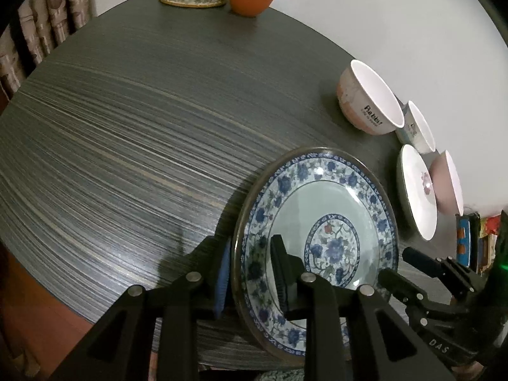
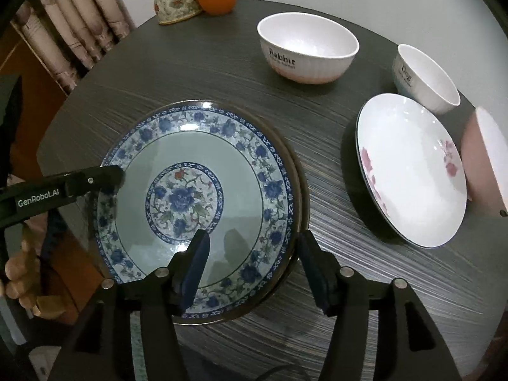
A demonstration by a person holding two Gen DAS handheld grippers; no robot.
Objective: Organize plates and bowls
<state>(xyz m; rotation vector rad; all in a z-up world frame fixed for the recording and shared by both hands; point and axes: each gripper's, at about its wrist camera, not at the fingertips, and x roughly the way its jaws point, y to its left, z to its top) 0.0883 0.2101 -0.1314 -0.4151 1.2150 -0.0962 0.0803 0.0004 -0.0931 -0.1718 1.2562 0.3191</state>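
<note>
The blue floral plate lies on the dark table, near its front edge. The left hand-held gripper straddles the plate's left rim, its pads close on either side; whether they press I cannot tell. The right hand-held gripper stands apart around the near rim, pads clear of it. This looks like placing the plate. Next probably comes stacking with the pink-flowered white plate (just to the right), which calls for a firm rim grip and a level lift. The Rabbit bowl and smaller white bowl wait behind.
</note>
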